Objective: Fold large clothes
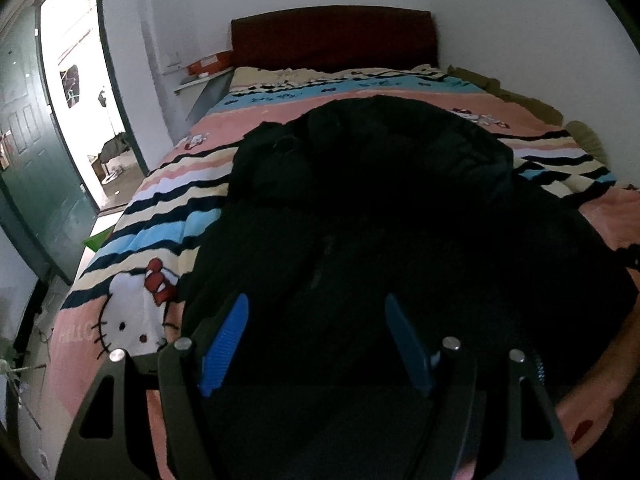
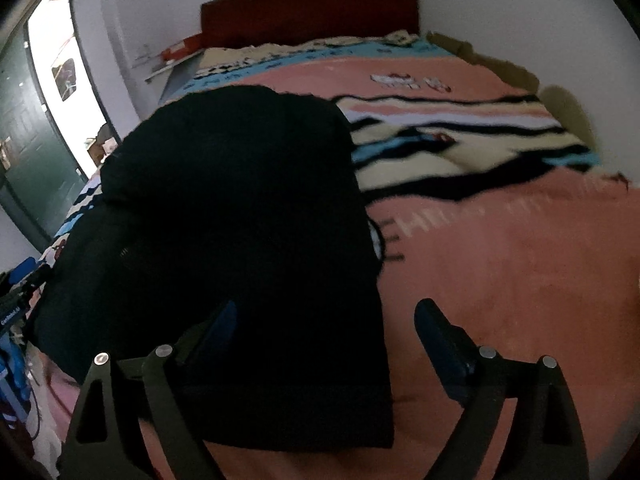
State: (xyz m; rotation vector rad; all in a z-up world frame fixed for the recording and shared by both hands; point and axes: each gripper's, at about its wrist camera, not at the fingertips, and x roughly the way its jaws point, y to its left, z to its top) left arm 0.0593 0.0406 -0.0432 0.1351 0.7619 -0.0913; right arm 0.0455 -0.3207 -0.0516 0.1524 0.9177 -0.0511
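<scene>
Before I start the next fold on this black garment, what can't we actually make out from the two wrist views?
- Black garment: left wrist view too dark to show sleeves, seams or folds.
- Its near hem: left view, hidden behind the left gripper; jaws apart.
- Its left side: right wrist view, cut off by the frame edge.
- Blanket print: right view, motion-blurred.
- Right gripper: open; contact with the cloth unclear.

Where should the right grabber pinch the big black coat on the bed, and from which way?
Probably the near right hem corner of the black coat. There its straight side edge meets the bottom edge on the pink blanket, so a thin, reachable layer shows. The open right gripper already straddles that side edge; come from the bare blanket on the right, sliding one finger under the edge.
</scene>
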